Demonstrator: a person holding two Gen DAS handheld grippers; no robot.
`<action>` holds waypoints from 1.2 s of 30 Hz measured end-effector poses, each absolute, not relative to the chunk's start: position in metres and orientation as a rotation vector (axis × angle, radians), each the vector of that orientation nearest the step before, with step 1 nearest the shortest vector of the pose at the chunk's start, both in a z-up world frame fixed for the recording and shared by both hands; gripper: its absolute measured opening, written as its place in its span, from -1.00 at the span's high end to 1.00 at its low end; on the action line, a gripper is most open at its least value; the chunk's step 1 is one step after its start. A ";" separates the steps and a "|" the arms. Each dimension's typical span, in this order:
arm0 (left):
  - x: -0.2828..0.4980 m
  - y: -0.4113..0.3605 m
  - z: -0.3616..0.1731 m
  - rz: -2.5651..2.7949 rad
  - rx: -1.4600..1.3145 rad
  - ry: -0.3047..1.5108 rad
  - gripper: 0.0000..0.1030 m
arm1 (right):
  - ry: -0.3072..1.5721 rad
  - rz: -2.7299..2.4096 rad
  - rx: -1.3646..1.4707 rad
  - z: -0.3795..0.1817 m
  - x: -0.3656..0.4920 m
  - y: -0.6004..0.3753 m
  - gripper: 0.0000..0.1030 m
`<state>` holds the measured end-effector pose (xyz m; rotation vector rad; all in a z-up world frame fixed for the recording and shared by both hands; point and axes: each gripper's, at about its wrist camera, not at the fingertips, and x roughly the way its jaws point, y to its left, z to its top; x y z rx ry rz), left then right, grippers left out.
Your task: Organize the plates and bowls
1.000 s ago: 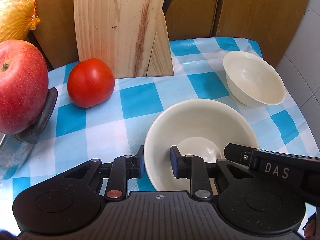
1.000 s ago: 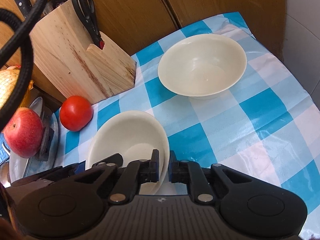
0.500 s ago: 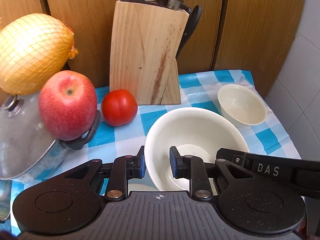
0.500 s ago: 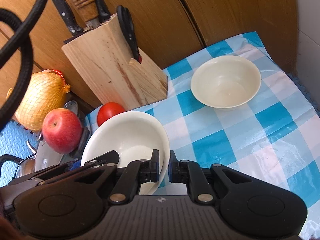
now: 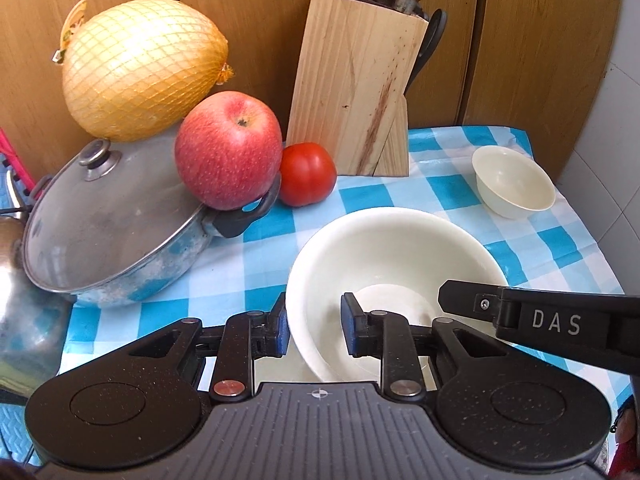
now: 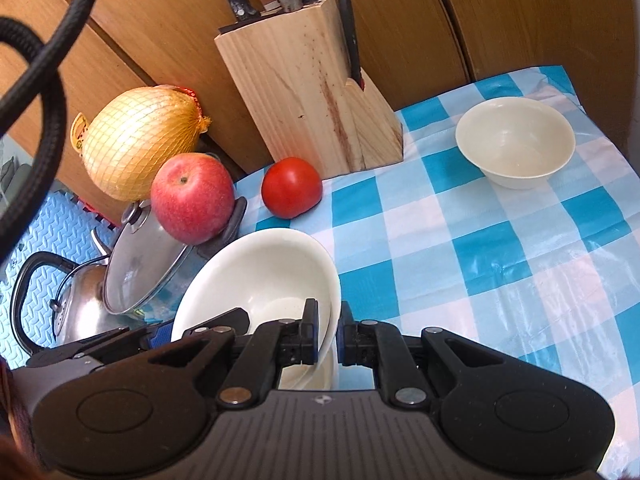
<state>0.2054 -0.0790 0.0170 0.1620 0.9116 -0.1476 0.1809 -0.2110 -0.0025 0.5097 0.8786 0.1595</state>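
Cream-white and smooth, the big bowl is held by both tools at once. My left gripper has its near-left rim between the pads, but the pads stand apart with some gap, so I judge this hold loose. My right gripper pinches the right rim tightly between nearly closed pads. The bowl seems lifted and tilted over the checked cloth, though I cannot see if its foot touches the cloth.

I guess the step is to carry it toward the small bowl at the far right corner, well apart, for stacking. To do it well I would move both hands together and keep the bowl level — glazed rims slip easily — and stay away from the tomato and the pot with an apple resting on its lid and handle.

The left view shows the inside of the bowl and the right tool's arm across it. The right view shows the thin rim in the pinch — also a kettle beside the pot, and more of the cloth between the two bowls.
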 end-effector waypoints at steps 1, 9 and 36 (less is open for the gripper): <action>0.205 -0.077 0.017 -0.145 0.160 0.913 0.35 | 0.880 0.163 0.501 -0.003 0.180 -0.208 0.80; 0.197 -0.070 0.015 -0.140 0.174 0.918 0.33 | 0.902 0.167 0.478 -0.008 0.177 -0.197 0.79; 0.191 -0.059 0.000 -0.126 0.212 0.969 0.10 | 0.927 0.144 0.341 -0.009 0.174 -0.179 0.52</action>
